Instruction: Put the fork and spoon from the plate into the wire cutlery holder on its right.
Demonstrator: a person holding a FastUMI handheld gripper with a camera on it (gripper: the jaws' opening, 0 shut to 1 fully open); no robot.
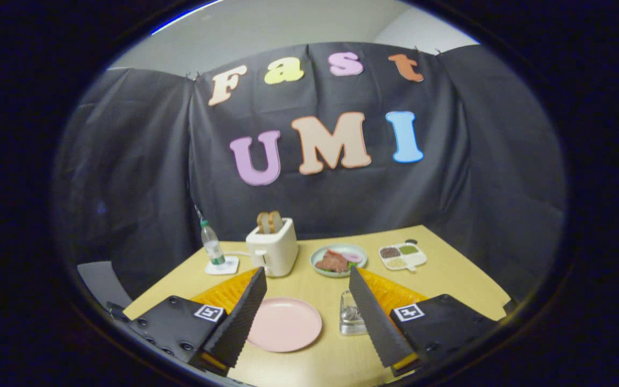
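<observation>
Fingers [245, 317] of the gripper [304, 322] stand spread wide apart above the near edge of the wooden table [449, 274], holding nothing. Between them lies the pink plate [283, 324], bare on top, partly behind the left finger. Just right of it, touching the right finger's inner edge in view, stands the wire cutlery holder [350, 314]; metal glints inside it, but I cannot tell fork from spoon. Toward the far edge sit a white toaster [272, 248] with bread, a water bottle [212, 247] on a coaster, a green plate of food [339, 259] and a divided tray [402, 256].
</observation>
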